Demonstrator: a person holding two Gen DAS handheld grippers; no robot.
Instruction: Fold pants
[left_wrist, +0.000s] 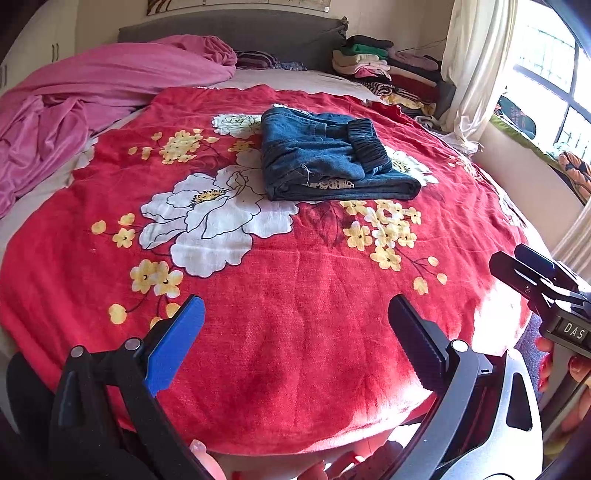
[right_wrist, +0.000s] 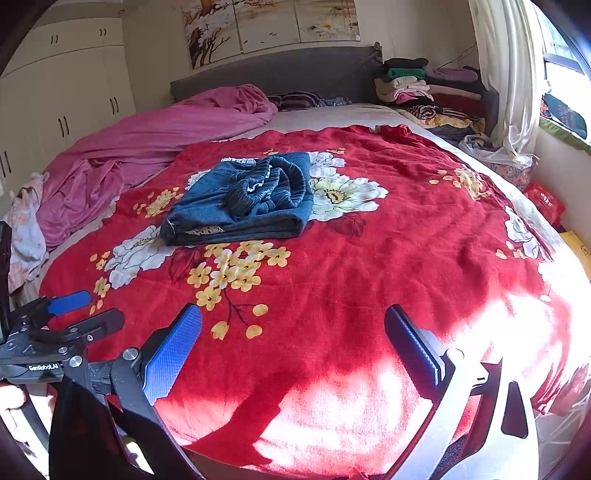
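Blue denim pants lie folded into a compact stack on the red floral blanket, with the dark elastic waistband on top. The right wrist view shows the same pants past the blanket's middle. My left gripper is open over the near part of the blanket, well short of the pants, nothing between its fingers. My right gripper is also open and empty, near the bed's front edge. Each gripper shows at the other view's side: the right gripper, the left gripper.
A crumpled pink sheet covers the bed's far left. Stacks of folded clothes sit at the far right by the grey headboard. A curtain and window stand to the right, white wardrobes to the left. A hand holds the right gripper.
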